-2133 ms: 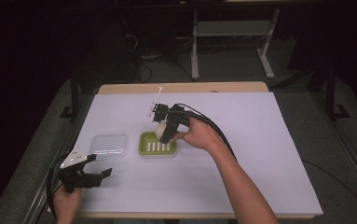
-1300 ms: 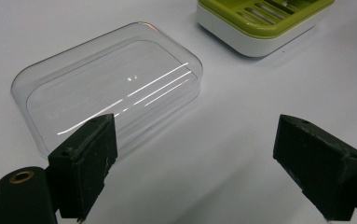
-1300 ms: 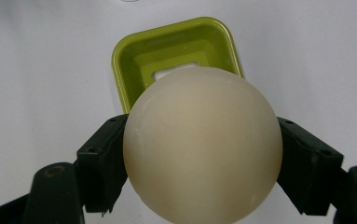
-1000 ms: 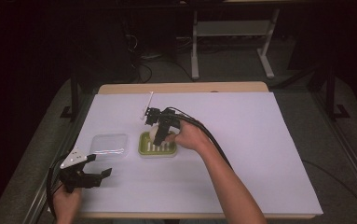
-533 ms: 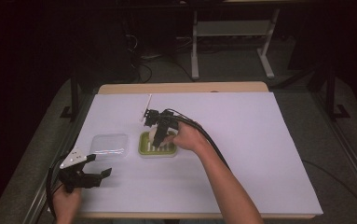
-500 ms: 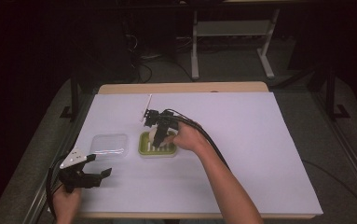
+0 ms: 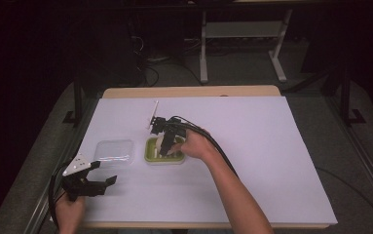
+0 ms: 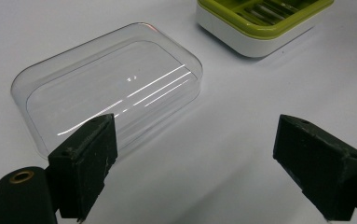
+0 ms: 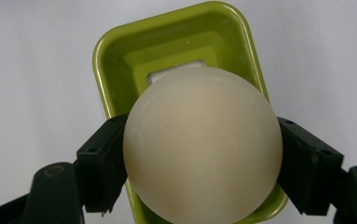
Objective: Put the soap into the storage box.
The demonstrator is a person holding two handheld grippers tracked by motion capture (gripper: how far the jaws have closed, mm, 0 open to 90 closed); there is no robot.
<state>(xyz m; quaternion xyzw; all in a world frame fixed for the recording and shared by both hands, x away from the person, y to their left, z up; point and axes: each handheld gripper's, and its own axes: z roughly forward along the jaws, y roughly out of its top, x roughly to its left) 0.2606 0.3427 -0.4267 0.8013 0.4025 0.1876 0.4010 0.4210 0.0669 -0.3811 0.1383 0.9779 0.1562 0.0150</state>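
Observation:
A round cream soap (image 9: pixel 202 144) is clamped between the jaws of my right gripper (image 7: pixel 163 145), which points down over the green soap dish (image 9: pixel 167 51). In the high view the soap (image 7: pixel 163 141) hangs just above the dish (image 7: pixel 151 155) near the table's middle. Whether soap and dish touch I cannot tell. My left gripper (image 7: pixel 101 184) rests open near the front left corner, nothing between its jaws. A clear plastic lid (image 8: pixel 106 100) lies flat just beyond its fingers (image 8: pixel 90 163), and the same lid (image 7: pixel 115 151) sits left of the dish (image 8: pixel 260 23).
White paper covers the table (image 7: pixel 271 146). A cable (image 7: pixel 218 146) trails from the right gripper along the forearm. The table's left edge (image 7: pixel 43 195) runs close by the left hand. Dark floor and a white stand (image 7: pixel 242 34) lie beyond the far edge.
The right gripper has swung left and come down with the soap, from above the dish's right side to low over its middle. The left gripper has stayed put.

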